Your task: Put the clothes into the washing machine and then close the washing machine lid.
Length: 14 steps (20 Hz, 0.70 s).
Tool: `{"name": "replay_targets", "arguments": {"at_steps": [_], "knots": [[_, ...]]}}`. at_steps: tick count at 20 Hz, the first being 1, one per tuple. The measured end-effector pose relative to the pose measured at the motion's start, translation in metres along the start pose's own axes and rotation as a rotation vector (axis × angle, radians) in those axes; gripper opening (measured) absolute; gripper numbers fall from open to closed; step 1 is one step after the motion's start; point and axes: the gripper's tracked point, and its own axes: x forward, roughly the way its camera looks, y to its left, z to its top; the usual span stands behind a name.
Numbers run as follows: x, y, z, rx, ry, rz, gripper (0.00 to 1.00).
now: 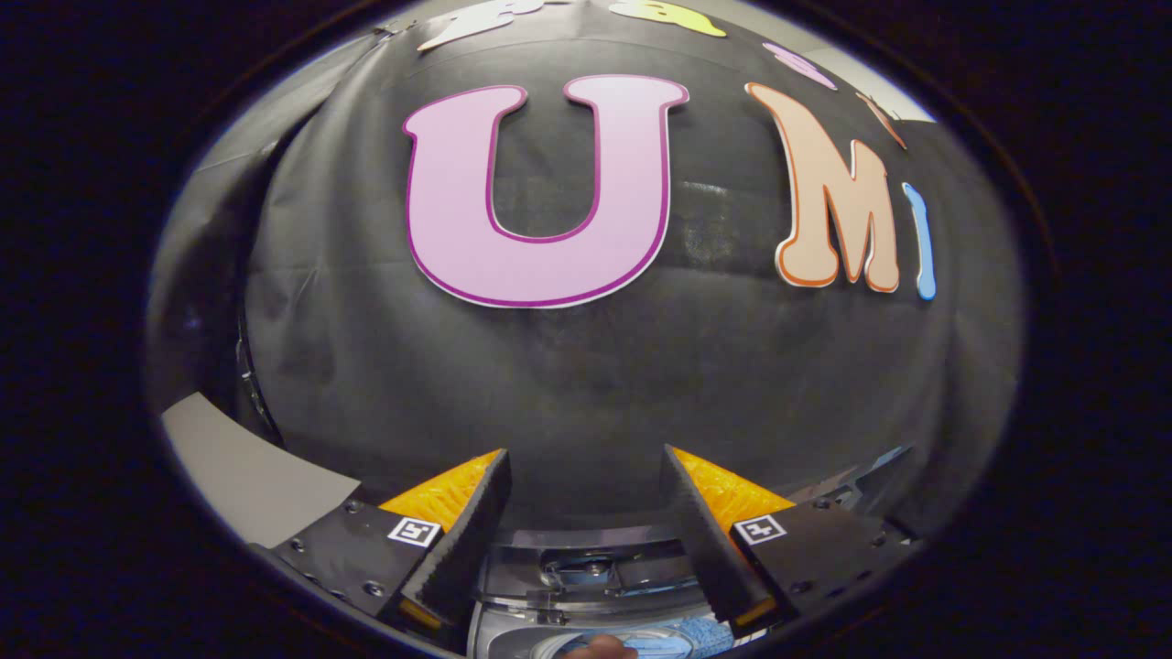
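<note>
Holding nothing: gripper (586, 499) standing wide, two fingers (462, 540) splayed apart with bare air between the tips, touching no thing.

Lying low between the finger bases, nearest of all: one washing machine (586, 586), seen from above, its grey top and a shiny hinge-like fitting showing in the gap. Peeking just under that, at the machine's near edge: a curved pale rim with something blue and patterned (696, 633) beside it, possibly clothes, too cropped to tell. Resting at that same near edge: a small rounded bit of what looks like a fingertip (600, 648).

Sitting off beyond the left finger: one flat grey panel (247, 476), angled.

Hanging farther off, beyond both fingertips: the booth's black cloth wall (586, 366), creased.
</note>
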Motion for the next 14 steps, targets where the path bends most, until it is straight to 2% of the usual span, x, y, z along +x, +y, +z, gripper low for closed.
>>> {"name": "replay_targets", "arguments": {"at_steps": [14], "knots": [[-0.0008, -0.0013, 0.0019, 0.001, -0.037, -0.005, 1.0]]}}
